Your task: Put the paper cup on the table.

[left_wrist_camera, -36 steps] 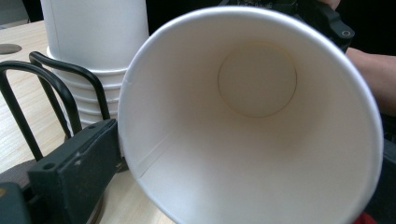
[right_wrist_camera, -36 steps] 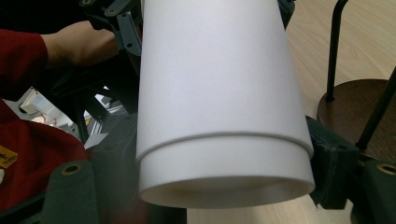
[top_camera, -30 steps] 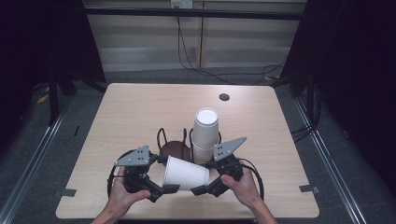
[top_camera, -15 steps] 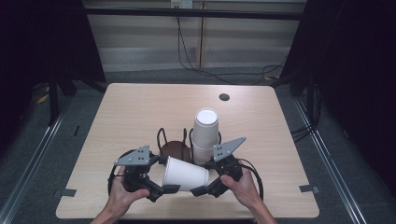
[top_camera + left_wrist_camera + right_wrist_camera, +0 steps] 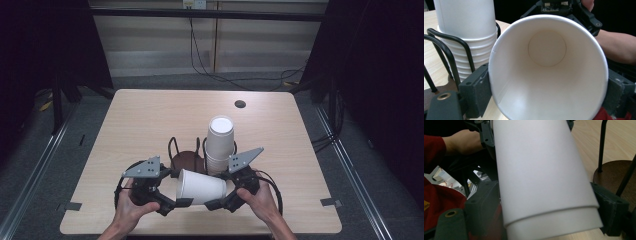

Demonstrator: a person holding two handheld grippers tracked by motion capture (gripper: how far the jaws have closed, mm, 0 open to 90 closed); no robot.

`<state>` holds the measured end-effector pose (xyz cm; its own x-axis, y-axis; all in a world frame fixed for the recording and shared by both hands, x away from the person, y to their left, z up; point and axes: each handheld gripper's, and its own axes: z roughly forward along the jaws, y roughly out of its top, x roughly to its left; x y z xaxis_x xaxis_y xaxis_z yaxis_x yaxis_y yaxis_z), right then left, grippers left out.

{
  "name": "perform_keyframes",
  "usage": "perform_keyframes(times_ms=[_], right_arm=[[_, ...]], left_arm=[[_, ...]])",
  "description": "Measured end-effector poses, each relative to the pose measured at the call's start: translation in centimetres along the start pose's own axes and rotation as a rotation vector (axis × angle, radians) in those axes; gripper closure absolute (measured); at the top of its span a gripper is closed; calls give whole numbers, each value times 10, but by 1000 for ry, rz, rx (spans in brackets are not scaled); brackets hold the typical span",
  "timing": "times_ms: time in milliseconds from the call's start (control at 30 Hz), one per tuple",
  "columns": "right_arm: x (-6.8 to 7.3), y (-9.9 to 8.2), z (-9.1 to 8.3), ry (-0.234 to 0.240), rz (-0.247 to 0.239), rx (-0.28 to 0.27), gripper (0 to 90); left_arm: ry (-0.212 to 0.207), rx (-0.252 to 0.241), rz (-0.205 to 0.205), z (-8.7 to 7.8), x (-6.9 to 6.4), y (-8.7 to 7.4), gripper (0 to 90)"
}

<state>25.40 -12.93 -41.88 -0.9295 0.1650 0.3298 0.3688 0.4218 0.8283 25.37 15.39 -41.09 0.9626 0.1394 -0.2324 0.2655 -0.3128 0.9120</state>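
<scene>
A white paper cup (image 5: 202,186) lies on its side between my two grippers, above the table's near edge. My left gripper (image 5: 172,196) is at its mouth end; its jaws have just been closing. In the left gripper view both pads press the rim of the cup (image 5: 549,75), so the left gripper (image 5: 546,93) is shut on it. My right gripper (image 5: 220,197) is at the base end; its jaws have just been opening. In the right gripper view the cup (image 5: 541,170) still lies between the spread jaws of the right gripper (image 5: 546,213).
A tall stack of white cups (image 5: 220,142) stands in a black wire holder with a brown base (image 5: 186,161), just behind the grippers. A small dark hole (image 5: 240,104) sits near the table's far edge. The wooden table (image 5: 150,120) extends bare beyond the holder.
Both hands have stayed in place. The left jaws have drawn in on the cup's mouth end, and the right jaws have spread at its base end.
</scene>
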Motion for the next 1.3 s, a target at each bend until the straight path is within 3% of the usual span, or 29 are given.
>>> perform_keyframes(times_ms=[367,733,1033,1100,1300], right_arm=[[0,-1,-3,-52,15,-36,142],[-3,-5,-7,-86,27,-46,142],[-1,-3,-13,-151,15,-80,142],[-2,-4,-14,-171,23,-81,141],[0,-5,-15,-181,16,-81,143]], left_arm=[[26,20,-23,-7,2,1,131],[56,98,-32,-8,4,0,129],[107,133,-46,-18,7,1,129],[144,136,-56,-22,7,1,129],[172,128,-78,-29,11,1,128]])
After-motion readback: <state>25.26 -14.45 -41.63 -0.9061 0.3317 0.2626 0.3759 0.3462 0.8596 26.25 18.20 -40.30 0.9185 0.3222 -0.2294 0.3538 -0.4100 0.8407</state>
